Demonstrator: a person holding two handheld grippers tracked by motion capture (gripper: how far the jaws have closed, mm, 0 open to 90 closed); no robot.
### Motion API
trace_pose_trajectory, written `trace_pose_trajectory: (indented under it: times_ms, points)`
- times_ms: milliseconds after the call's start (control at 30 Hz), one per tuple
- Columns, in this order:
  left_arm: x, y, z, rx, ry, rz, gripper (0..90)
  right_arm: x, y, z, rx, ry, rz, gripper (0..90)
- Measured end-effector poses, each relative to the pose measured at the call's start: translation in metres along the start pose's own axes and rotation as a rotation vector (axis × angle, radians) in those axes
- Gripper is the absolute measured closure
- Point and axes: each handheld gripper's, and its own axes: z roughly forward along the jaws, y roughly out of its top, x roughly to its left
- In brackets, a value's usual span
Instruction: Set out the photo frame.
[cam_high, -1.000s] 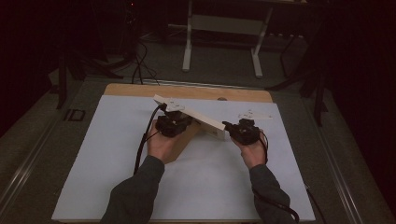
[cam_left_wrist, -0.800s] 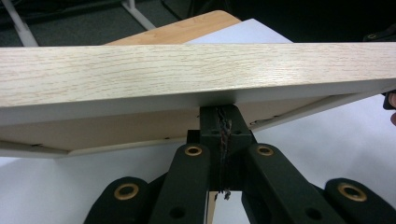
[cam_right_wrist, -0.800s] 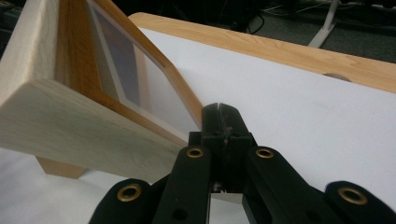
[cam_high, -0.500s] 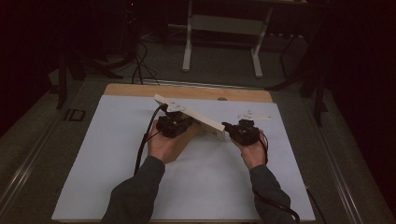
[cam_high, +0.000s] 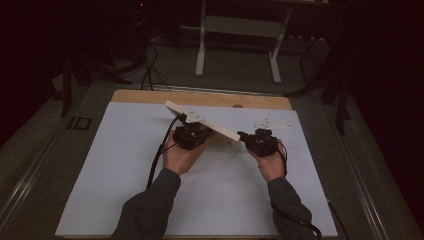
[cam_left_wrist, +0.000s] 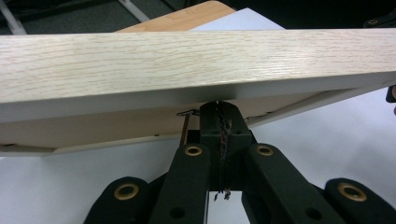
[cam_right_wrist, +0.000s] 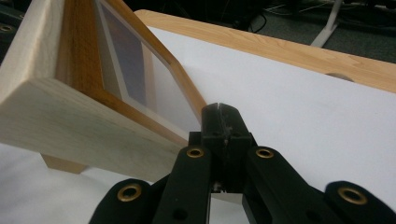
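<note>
A light wooden picture frame (cam_high: 210, 123) hangs tilted over the table, its far left end raised. The left gripper view looks at the frame's (cam_left_wrist: 187, 60) broad wooden edge and pale back. My left gripper (cam_high: 192, 128) sits under the frame's middle. Its jaws are shut, and the tips (cam_left_wrist: 219, 109) touch the back edge beside a small metal clip (cam_left_wrist: 187, 112). My right gripper (cam_high: 242, 135) is at the frame's lower right end, jaws shut, with the tips (cam_right_wrist: 222, 112) against the frame's (cam_right_wrist: 84, 107) inner rim next to the glass. I cannot tell whether either grips anything.
A white sheet (cam_high: 125, 165) covers the wooden table (cam_high: 200, 97). A small white flat piece (cam_high: 271, 124) lies just beyond the right gripper. A stand's legs (cam_high: 237, 25) and cables (cam_high: 147, 70) are on the dark floor behind the table.
</note>
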Motion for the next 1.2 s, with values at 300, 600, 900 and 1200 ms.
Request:
trace_pose_trajectory:
  times_ms: [300,600,900,1200]
  points:
    - [-0.003,0.000,0.003,0.010,-0.011,0.001,90.0,0.005,-0.001,-0.001,0.003,0.022,-0.024,90.0]
    - [-0.005,0.000,0.004,0.013,-0.015,0.001,90.0,0.010,-0.003,-0.003,0.007,0.041,-0.043,90.0]
    - [-0.003,0.000,0.004,0.013,-0.021,-0.008,90.0,0.015,-0.004,-0.004,0.008,0.066,-0.061,90.0]
    - [-0.001,0.000,0.004,0.014,-0.034,-0.012,90.0,0.023,-0.006,-0.006,0.013,0.101,-0.076,90.0]
